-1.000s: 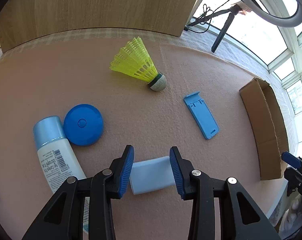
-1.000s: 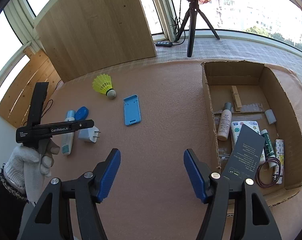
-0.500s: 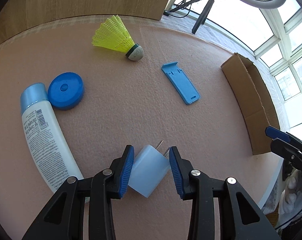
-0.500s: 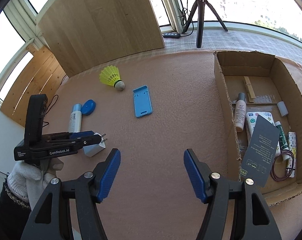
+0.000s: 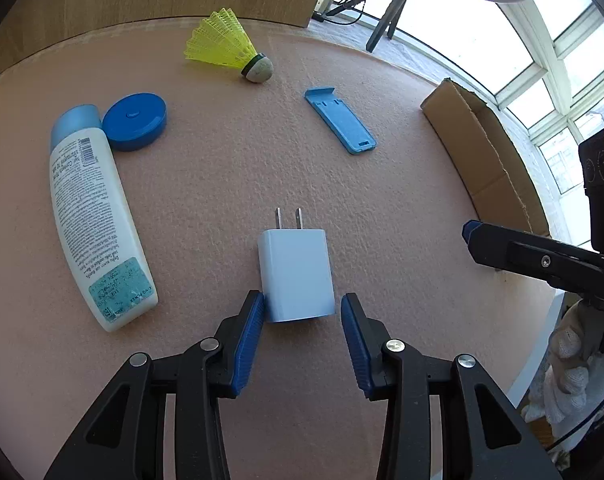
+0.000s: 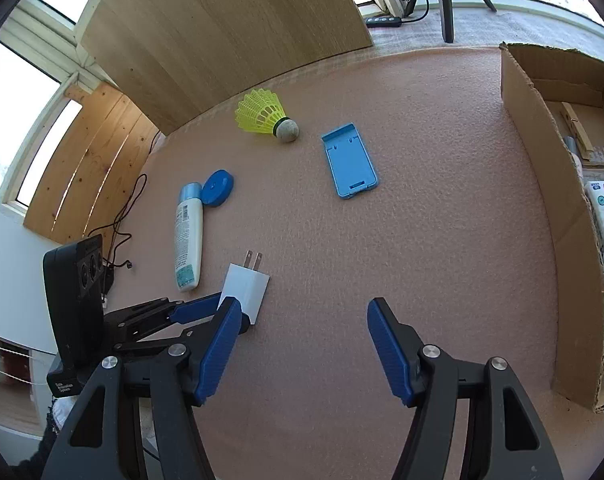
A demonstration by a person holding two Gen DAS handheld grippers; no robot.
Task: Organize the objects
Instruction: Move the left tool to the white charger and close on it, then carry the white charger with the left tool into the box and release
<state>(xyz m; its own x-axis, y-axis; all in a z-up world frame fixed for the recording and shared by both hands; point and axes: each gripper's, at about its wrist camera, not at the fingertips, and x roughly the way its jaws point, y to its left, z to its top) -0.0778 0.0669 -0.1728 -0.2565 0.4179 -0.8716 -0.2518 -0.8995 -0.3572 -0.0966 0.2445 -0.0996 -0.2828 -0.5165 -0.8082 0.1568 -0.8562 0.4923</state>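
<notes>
A white plug charger (image 5: 296, 274) lies flat on the pink mat, prongs pointing away from me. Its near end sits between the blue pads of my left gripper (image 5: 302, 308). The jaws are opening: the left pad still brushes the charger's corner and a gap shows at the right pad. The right wrist view shows the same charger (image 6: 246, 284) at the tips of that left gripper (image 6: 206, 308). My right gripper (image 6: 304, 312) hangs open over bare mat with nothing between its fingers.
A white bottle (image 5: 94, 220) and a blue round lid (image 5: 134, 120) lie to the left. A yellow shuttlecock (image 5: 230, 46) and a blue phone stand (image 5: 340, 120) lie farther back. The cardboard box (image 6: 542, 152) at the right holds several items.
The charger, gripped and tilted before, now lies flat on the mat and the left jaws have spread off it. The right gripper has sunk and swung left toward the left gripper.
</notes>
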